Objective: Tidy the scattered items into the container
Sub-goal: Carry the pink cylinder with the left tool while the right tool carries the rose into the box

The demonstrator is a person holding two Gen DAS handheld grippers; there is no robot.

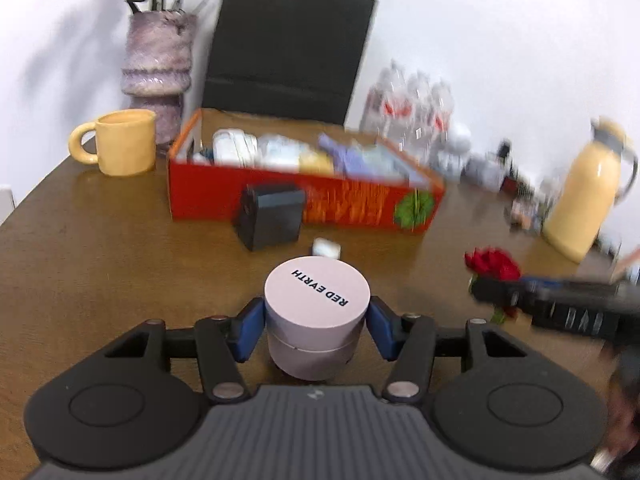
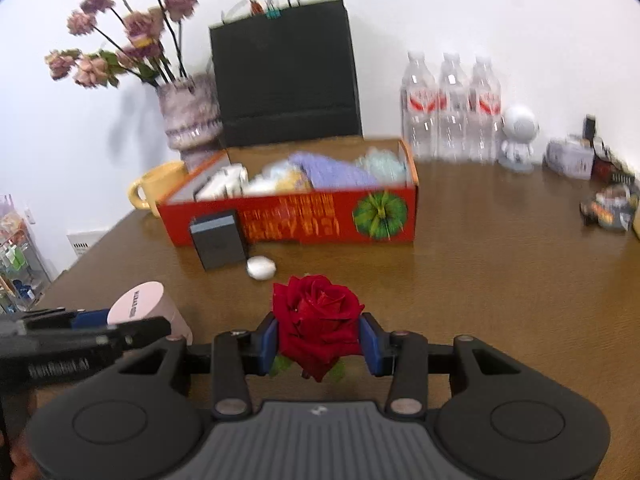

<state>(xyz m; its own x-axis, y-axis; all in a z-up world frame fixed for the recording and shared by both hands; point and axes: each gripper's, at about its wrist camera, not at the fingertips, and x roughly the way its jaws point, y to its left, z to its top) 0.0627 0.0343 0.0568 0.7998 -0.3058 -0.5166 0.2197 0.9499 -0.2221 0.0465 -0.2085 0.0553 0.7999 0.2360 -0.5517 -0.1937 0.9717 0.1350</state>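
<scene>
1. Left gripper point(image 1: 316, 326) clamped narrow on a pale pink cylindrical jar point(image 1: 316, 312) with a flat lid printed RED EARTH; blue pads point(image 1: 252, 330) pressed on opposite sides of the round wall, probably to keep it upright for the carry
2. Right gripper point(image 2: 318, 336) closed around a red rose bloom point(image 2: 318, 316), pads squeezing the petals just above the green leaves; a light hold seems wise, since petals crush easily
3. Both loads near the front edge of the brown wooden table point(image 2: 500, 280), close side by side, jar on the left and rose on the right
4. Open red cardboard box point(image 2: 288, 220) with a green fruit print farther back at centre, already partly filled with white, purple and pale packets; likely the target for both items
5. Still loose just in front of the box: a small black box point(image 2: 218, 240) standing against its near wall, and a white oval case point(image 2: 261, 267) beside it
6. Around the box: yellow mug point(image 1: 120, 142) and purple vase of dried flowers point(image 2: 188, 120) far left, black paper bag point(image 2: 284, 68) behind, clear water bottles point(image 2: 452, 104) and a white figurine point(image 2: 518, 136) far right, cream jug point(image 1: 588, 196) at right
7. Plain white wall behind; some motion blur in both views
</scene>
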